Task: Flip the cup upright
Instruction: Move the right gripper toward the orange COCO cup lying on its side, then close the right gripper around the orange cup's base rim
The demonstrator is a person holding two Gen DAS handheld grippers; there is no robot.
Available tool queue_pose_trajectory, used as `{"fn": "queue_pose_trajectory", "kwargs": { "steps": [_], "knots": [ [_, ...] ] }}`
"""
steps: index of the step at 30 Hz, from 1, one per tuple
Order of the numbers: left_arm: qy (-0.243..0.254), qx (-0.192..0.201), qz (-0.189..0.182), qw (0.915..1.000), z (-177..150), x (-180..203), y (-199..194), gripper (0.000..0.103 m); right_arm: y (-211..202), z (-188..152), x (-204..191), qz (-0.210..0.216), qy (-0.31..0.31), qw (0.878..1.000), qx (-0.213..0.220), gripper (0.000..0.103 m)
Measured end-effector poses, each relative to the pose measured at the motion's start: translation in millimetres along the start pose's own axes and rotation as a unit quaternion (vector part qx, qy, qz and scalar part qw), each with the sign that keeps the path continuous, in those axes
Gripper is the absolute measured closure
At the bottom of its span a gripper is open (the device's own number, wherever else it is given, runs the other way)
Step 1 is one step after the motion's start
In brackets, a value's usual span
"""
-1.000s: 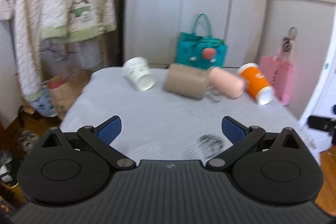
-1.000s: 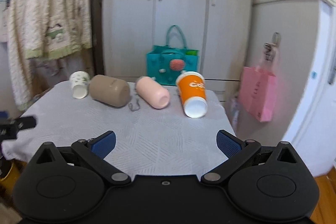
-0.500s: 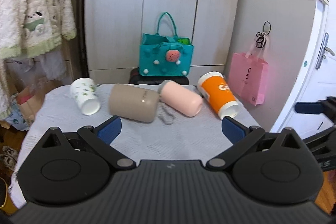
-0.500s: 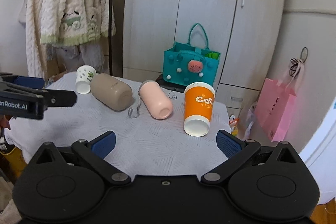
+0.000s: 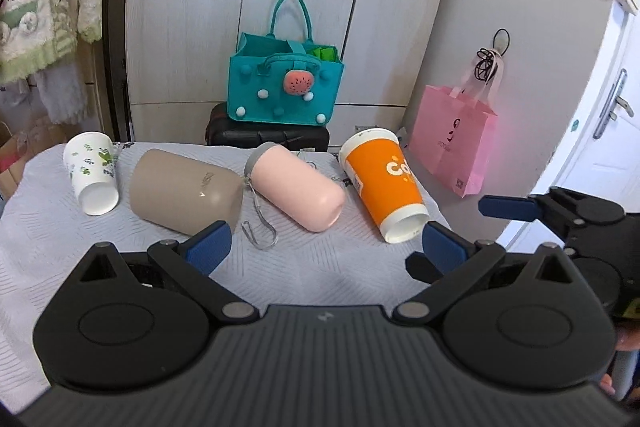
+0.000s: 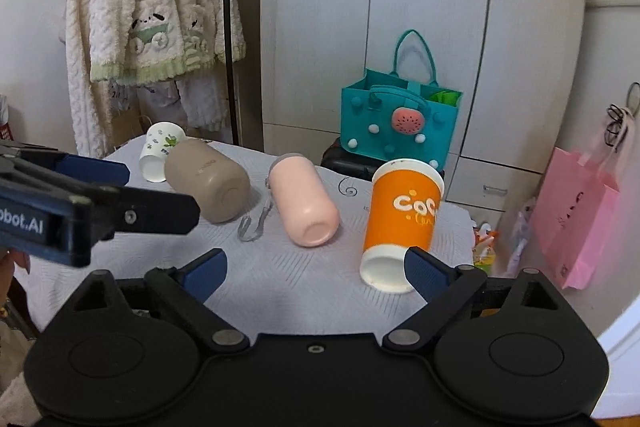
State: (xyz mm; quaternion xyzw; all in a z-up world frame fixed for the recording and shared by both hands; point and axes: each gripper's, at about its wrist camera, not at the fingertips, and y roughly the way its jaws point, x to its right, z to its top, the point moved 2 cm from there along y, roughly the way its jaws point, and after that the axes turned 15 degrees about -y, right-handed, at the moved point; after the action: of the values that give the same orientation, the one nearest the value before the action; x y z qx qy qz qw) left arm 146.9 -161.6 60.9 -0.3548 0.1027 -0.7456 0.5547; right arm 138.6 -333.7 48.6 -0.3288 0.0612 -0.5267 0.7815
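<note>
Fingers [image 6: 424,269] of both grippers spread wide, holding nothing.

4 cups [image 5: 383,183] on their sides, left tool [image 5: 326,245] spread wide

The table [image 5: 328,267] wears a pale grey cloth, matt, with a woven chevron ribbing. The orange cup [image 5: 382,183] and the small leaf-printed cup [image 5: 91,167] look like smooth paper, while the beige bottle [image 5: 186,187] and the pink bottle [image 5: 298,189] have a smooth satin finish with soft highlights. Both grippers are matt black plastic with blue pads [image 6: 206,273], and the left gripper [image 5: 326,247] has a ribbed grey body.
</note>
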Motion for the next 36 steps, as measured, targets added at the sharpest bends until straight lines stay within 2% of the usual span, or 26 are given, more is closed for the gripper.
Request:
{"fn": "queue_pose_trajectory", "kwargs": {
  "steps": [6, 7, 15, 20, 22, 23, 24, 34, 36],
  "knots": [
    [-0.021, -0.005, 0.005, 0.9998, 6, -10, 17, 0.0, 39, 6, 19, -0.011, -0.009, 0.999, -0.034, 0.006],
    [-0.023, -0.005, 0.008, 0.9997, 7, -12, 19, 0.0, 45, 5, 22, -0.013, -0.006, 0.999, -0.04, 0.011],
    [-0.018, -0.001, 0.017, 0.9997, 13, -18, 26, 0.0, 90, -4, 45, -0.005, 0.039, 0.994, -0.099, 0.013],
    [-0.023, -0.006, 0.017, 0.9996, 13, -20, 30, 0.0, 109, -11, 57, -0.024, 0.077, 0.989, -0.124, 0.013],
    [-0.025, -0.007, 0.019, 0.9995, 12, -21, 31, 0.0, 112, -14, 59, -0.02, 0.086, 0.988, -0.126, 0.016],
    [-0.026, -0.008, 0.02, 0.9994, 12, -22, 32, 0.0, 112, -16, 60, -0.015, 0.09, 0.987, -0.129, 0.021],
    [-0.025, -0.009, 0.021, 0.9994, 11, -22, 33, 0.0, 112, -17, 60, -0.013, 0.095, 0.987, -0.132, 0.034],
    [-0.022, -0.014, 0.019, 0.9995, 4, -25, 24, 0.0, 70, -31, 60, -0.006, 0.143, 0.983, -0.111, 0.035],
    [-0.025, -0.008, 0.019, 0.9995, 3, -26, 17, 0.0, 64, -35, 53, -0.019, 0.142, 0.983, -0.117, 0.035]
  ]
}}
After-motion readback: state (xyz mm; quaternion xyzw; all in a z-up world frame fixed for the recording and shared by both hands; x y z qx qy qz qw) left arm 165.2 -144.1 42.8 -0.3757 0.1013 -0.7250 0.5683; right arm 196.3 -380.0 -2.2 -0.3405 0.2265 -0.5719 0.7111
